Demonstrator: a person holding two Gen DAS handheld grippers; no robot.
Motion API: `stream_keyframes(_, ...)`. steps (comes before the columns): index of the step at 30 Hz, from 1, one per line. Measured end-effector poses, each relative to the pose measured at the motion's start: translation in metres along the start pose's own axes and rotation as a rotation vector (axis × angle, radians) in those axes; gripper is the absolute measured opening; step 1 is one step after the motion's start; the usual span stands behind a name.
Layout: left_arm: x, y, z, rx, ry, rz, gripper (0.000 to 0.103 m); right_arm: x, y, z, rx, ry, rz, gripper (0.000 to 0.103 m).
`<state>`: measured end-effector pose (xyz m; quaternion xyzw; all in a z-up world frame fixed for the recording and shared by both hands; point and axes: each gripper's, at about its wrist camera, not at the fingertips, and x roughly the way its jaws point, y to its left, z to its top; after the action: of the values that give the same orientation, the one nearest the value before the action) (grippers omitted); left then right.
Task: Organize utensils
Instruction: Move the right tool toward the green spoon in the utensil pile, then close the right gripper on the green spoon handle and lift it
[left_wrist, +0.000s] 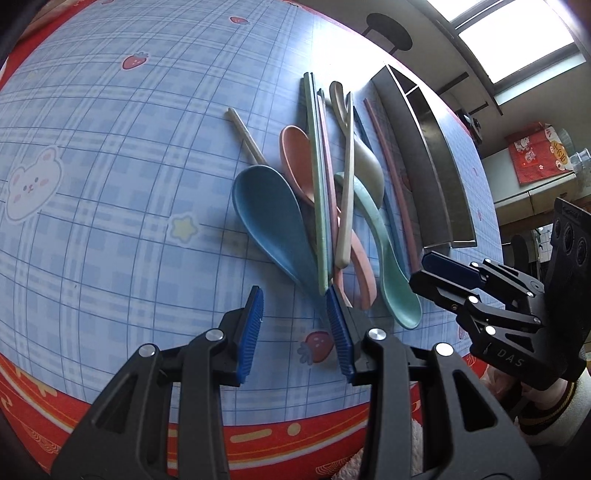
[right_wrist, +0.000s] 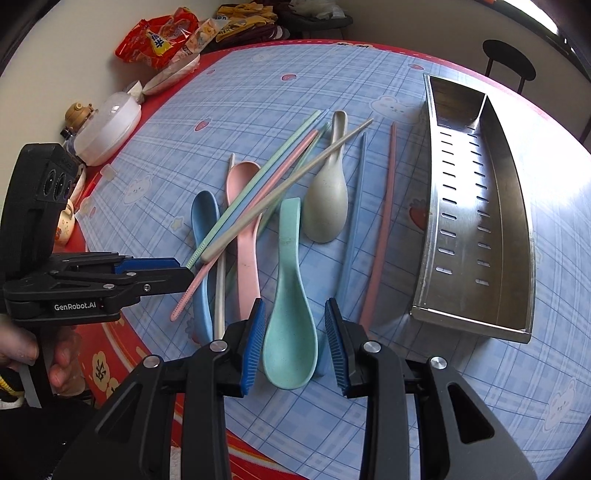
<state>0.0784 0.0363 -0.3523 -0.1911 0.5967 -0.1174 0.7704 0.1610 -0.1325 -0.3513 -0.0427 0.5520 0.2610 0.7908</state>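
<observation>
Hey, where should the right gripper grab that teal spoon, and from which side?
Grip the teal spoon across its bowl, coming straight down from above: the right gripper is already astride it with pads apart, the bowl lies clear on the cloth, while the handle runs up into the pile.

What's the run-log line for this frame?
phase: approach | right hand-held gripper: open, straddling teal plastic spoon bowl | left hand-held gripper: open, empty, beside pile | steel slotted tray: empty
</observation>
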Motion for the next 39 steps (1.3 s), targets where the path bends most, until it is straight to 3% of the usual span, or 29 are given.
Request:
stream_keyframes(8,0.015,-0.009,0.004,0.018,0.024,-0.022,0.036,-0.004,-0.002,0.000,0.006,-0.004,0.000,0.032)
stream_keyframes(19,0.019,-0.002,0.005,-0.010,0.022,-0.104,0.022,0.005,0.001,0.008,0.004,0.006,0.009,0.028)
stream_keyframes(29,0.009,0.006,0.000,0.005,0.008,-0.089,0.017,0.029,0.005,0.035,-0.015,0.030,0.008,0.021)
stream_keyframes(39,-0.003,0.014,-0.004,0.035,0.004,-0.044,0.016,0.037,0.006,0.025,0.029,0.061,0.053,0.014)
